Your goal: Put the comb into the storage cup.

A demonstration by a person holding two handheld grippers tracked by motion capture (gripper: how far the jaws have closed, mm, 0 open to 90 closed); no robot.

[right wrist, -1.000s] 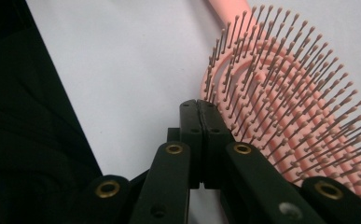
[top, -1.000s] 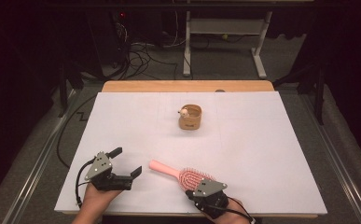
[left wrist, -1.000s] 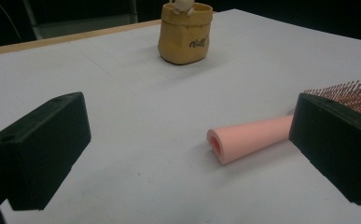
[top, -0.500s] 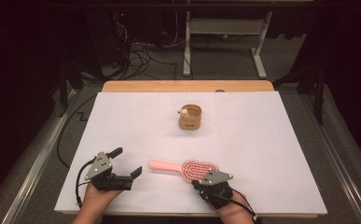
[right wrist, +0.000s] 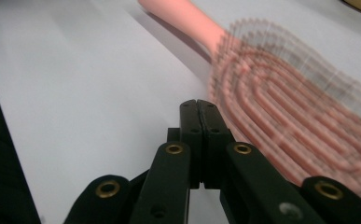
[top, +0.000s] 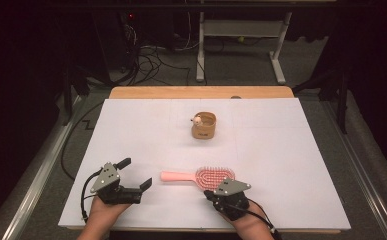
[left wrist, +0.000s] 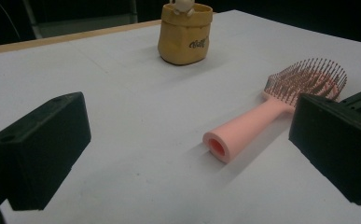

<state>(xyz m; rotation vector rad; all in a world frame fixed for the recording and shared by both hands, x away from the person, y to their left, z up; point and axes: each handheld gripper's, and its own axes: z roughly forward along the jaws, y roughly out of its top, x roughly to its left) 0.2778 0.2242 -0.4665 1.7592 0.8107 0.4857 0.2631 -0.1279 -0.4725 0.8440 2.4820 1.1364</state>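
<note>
A pink hairbrush point(top: 201, 177) lies flat on the white tabletop point(top: 291, 150), near the person's edge, with its bristles pointing up and its handle pointing toward the left side of the high view. The right claw point(top: 215, 194) sits just at the near side of the brush head, and its two black jaws are pressed together with nothing between them; in the right gripper view the closed tips lie right beside the bristle field, and it is not possible to tell if they touch it. The left claw point(top: 133, 174) rests on the tabletop to the left of the brush, a little apart from the end of the handle. Its jaws stand wide apart and they hold nothing. In the left gripper view the open round end of the handle faces the camera between the two jaws but farther off. A small tan pouch point(top: 204, 125) with a little pale figure at its rim stands upright farther back, around the middle of the tabletop, well apart from the brush and from both claws.
</note>
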